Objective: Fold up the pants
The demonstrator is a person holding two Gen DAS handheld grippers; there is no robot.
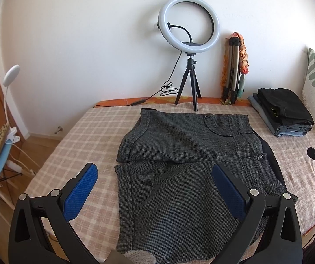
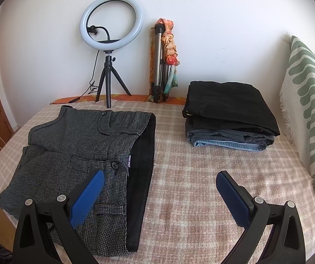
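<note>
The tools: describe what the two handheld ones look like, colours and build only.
The left tool and the right tool match: each has two black plastic fingers with triangular cut-outs and round silver rivets, lined with blue dimple-textured pads. No cables or sleeves are visible.

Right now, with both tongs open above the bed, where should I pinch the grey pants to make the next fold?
Probably the near hem corners of the grey pants. The cloth lies flat, already folded once, with the waistband to the right. Bring the left tongs in low from the near-left edge and the right tongs from the near-right, by the black lining, then lift toward the ring light.
</note>
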